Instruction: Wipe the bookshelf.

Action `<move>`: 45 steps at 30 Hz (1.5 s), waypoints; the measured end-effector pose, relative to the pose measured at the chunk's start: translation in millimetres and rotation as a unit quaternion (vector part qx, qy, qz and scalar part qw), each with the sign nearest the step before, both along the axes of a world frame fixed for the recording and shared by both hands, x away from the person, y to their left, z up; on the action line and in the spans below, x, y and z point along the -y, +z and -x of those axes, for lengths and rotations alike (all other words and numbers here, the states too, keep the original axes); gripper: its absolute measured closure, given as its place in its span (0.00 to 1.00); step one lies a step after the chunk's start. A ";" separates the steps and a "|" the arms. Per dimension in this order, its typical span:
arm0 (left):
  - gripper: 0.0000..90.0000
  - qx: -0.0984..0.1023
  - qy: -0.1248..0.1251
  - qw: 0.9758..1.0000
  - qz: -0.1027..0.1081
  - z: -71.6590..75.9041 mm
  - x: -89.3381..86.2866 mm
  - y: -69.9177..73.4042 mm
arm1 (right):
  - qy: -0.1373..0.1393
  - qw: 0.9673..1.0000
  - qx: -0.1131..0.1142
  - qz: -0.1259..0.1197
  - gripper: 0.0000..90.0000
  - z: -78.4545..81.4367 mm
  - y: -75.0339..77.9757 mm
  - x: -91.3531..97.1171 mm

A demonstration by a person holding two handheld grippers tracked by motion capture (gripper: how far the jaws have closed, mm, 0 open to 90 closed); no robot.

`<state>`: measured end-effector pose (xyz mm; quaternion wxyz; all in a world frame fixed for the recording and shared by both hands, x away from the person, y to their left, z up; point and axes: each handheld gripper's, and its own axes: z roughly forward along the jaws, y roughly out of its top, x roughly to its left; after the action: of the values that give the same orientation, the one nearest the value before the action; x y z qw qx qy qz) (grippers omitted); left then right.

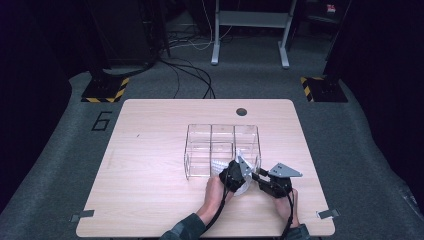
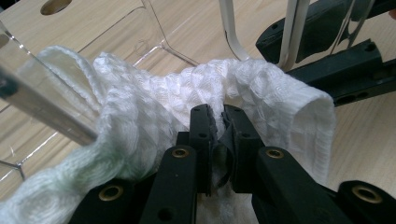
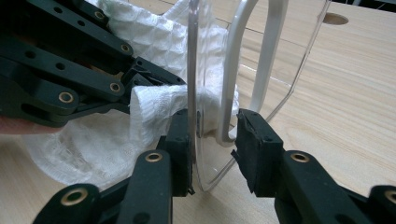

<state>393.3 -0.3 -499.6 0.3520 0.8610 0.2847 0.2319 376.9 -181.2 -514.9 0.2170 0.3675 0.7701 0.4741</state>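
High view: one wooden counter [image 1: 150, 165], one clear organizer [image 1: 222, 150] with several compartments right of centre, one white cloth [image 1: 239, 186] at its near right corner. Two tongs, one per hand: left tongs [image 1: 238, 169] at the organizer's near right corner, right tongs [image 1: 258, 176] just right of them, the two nearly touching. One round hole [image 1: 241, 111] sits near the far edge. Wide bare counter to the left and far side; less room on the right, between organizer and counter edge.

Left gripper view: left tongs [image 2: 219, 119] pinched narrow on a fold of the white cloth [image 2: 154, 112], pads pressing it. The cloth drapes against the organizer's clear wall [image 2: 42, 100] at the left. One white hanger-like frame [image 2: 289, 32] rises at the far right, with the right tongs' black arms beside it.

Right gripper view: right tongs [image 3: 215, 133] stand partly open around the organizer's clear wall [image 3: 196, 70] and the white frame [image 3: 233, 84]. The left pad is at the wall; the right pad stands just clear of the frame. The cloth [image 3: 154, 107] lies left, behind the wall, held by the left tongs [image 3: 140, 79]. Open counter to the right.
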 end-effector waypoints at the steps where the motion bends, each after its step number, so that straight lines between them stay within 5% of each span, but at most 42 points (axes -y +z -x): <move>1: 0.92 0.001 -0.001 1.000 0.001 0.2 -0.5 1.0 | 0.002 1.000 0.001 0.000 0.74 -0.3 0.0 0.4; 10: 0.92 0.022 -0.003 0.999 0.036 10.6 -14.1 28.5 | 0.000 1.000 -0.001 0.000 0.74 -0.3 -0.3 0.1; 23: 0.92 0.083 -0.004 0.993 0.080 14.6 -25.5 88.2 | 0.000 1.000 -0.001 0.000 0.74 -0.9 -1.0 -1.2; 40: 0.92 0.153 0.029 0.979 0.132 -3.8 -33.5 149.1 | 0.000 1.000 -0.001 0.003 0.74 -1.9 -1.2 -1.5; 43: 0.92 0.158 0.028 0.979 0.124 -7.7 -24.6 150.1 | 0.001 1.000 0.001 0.003 0.74 -2.3 -1.4 -1.7; 45: 0.92 0.148 0.030 0.982 0.112 -13.7 -17.9 144.9 | 0.001 1.000 -0.001 0.002 0.74 -1.9 -1.3 -1.7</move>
<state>407.0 17.6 -354.7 0.4778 0.7631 0.2789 0.3340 378.8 -179.5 -516.1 0.2160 0.3669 0.7716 0.4726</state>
